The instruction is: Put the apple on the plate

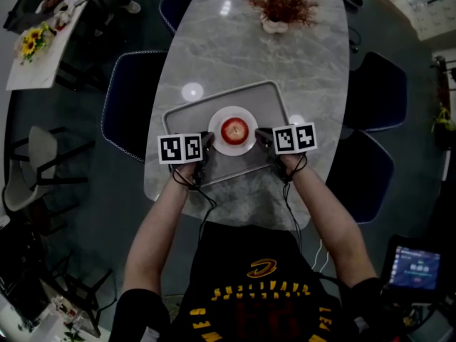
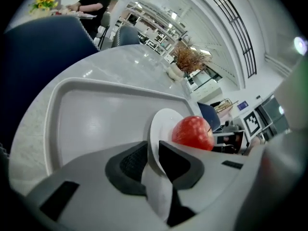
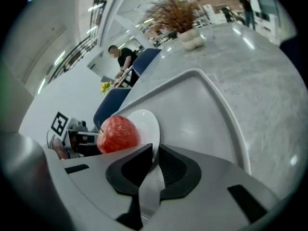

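A red apple (image 1: 234, 129) sits on a small white plate (image 1: 246, 146), which lies in a grey tray (image 1: 267, 98) on the marble table. My left gripper (image 1: 211, 140) is at the plate's left rim and my right gripper (image 1: 258, 137) at its right rim. In the left gripper view the plate (image 2: 161, 129) has its rim between the jaws of the left gripper (image 2: 153, 160), which stand slightly apart and do not clamp it; the apple (image 2: 192, 133) is just beyond. In the right gripper view the right gripper (image 3: 155, 162) is shut on the plate (image 3: 147, 124), beside the apple (image 3: 118, 134).
A vase of dried twigs (image 1: 278, 6) stands at the table's far end. Dark blue chairs (image 1: 132, 102) (image 1: 377, 84) flank the table. A second table with yellow flowers (image 1: 32, 41) is at the far left, with a person seated at it. A lit screen (image 1: 418, 268) sits low right.
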Demonstrator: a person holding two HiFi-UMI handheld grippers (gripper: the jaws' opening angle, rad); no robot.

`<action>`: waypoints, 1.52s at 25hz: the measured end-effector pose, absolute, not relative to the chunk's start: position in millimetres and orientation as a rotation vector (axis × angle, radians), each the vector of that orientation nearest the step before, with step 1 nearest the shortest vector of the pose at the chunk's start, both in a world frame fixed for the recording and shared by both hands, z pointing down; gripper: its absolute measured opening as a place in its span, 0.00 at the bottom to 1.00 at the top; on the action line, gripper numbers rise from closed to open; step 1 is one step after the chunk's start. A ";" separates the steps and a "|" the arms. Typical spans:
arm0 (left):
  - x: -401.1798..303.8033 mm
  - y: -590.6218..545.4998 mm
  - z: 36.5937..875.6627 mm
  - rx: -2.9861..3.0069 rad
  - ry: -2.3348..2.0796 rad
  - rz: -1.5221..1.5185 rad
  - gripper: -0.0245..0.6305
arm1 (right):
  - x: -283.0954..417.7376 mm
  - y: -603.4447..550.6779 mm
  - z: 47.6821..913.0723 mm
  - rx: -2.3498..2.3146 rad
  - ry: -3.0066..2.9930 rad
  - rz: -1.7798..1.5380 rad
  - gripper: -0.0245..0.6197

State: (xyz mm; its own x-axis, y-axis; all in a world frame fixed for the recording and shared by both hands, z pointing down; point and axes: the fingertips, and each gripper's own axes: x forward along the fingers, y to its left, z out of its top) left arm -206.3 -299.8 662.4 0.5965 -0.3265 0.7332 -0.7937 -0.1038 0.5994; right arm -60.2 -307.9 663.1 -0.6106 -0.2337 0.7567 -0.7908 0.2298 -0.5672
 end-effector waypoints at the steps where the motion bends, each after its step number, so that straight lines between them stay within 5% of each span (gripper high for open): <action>1: -206.3 -299.2 661.5 1.721 -0.953 0.549 0.14 | -61.3 -307.7 662.1 0.918 -1.987 1.275 0.08; 14: -210.0 -286.1 584.6 2.200 -1.270 0.642 0.15 | -45.6 -307.9 576.9 1.058 -2.275 0.660 0.09; 19: -173.4 -252.6 530.7 2.306 -1.201 0.448 0.14 | -27.1 -271.3 537.3 1.147 -2.418 0.678 0.08; 23: -137.7 -220.9 499.1 2.328 -1.148 0.306 0.04 | -8.5 -236.6 516.1 1.205 -2.485 0.740 0.05; 38: -30.9 -139.4 398.6 2.509 -1.042 0.109 0.04 | 38.8 -153.3 417.5 1.361 -2.656 0.591 0.05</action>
State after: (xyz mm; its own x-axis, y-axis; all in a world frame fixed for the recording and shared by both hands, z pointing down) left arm -30.9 -139.4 398.6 0.7159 -0.6599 0.2280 -0.6929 -0.6310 0.3489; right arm 38.8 -153.3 417.5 -0.5957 -0.7598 0.2602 -0.7985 0.5255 -0.2937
